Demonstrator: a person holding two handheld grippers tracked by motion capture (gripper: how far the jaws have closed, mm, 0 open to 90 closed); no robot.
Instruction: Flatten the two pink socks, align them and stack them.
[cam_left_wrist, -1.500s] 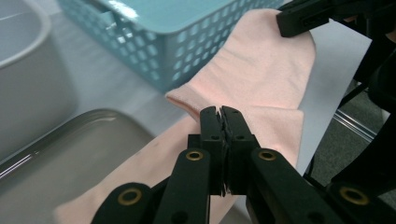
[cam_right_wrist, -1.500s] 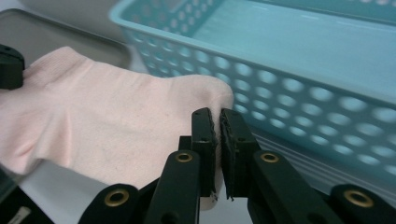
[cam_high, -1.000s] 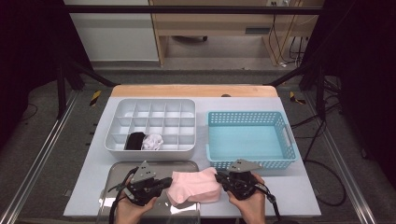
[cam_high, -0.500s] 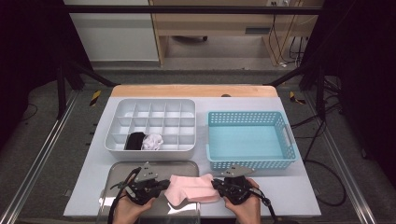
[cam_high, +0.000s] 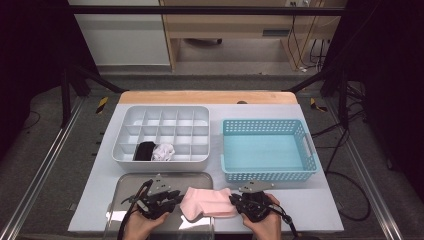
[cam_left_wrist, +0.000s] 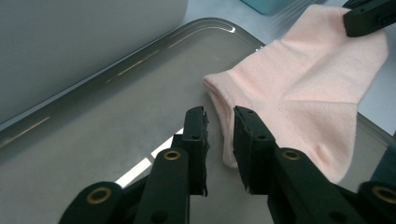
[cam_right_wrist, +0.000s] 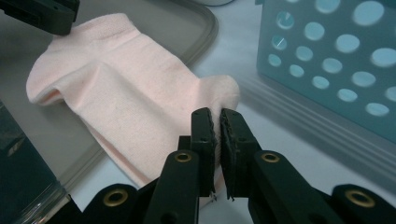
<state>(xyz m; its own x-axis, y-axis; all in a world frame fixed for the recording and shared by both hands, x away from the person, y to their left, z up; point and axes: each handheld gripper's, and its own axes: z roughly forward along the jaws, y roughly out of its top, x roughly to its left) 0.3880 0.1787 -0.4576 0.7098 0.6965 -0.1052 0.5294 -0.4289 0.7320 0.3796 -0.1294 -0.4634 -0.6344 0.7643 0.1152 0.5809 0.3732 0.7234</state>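
Note:
A pink sock (cam_high: 207, 202) lies flat, half on a grey metal tray (cam_high: 150, 180) and half on the white table. My left gripper (cam_high: 172, 197) is at its cuff end. In the left gripper view the jaws (cam_left_wrist: 219, 128) stand a little apart and open, astride the cuff edge of the sock (cam_left_wrist: 303, 88). My right gripper (cam_high: 236, 201) is at the toe end. In the right gripper view its jaws (cam_right_wrist: 218, 122) are pressed together on the toe fold of the sock (cam_right_wrist: 126, 88).
A white compartment organiser (cam_high: 162, 112) stands behind the tray, with a black sock (cam_high: 145, 150) and a white sock (cam_high: 163, 151) in its front cells. An empty blue basket (cam_high: 267, 175) sits to its right, close behind my right gripper.
Both hands have drawn back toward the near edge and come down, and the sock now lies lower and flatter between the grippers.

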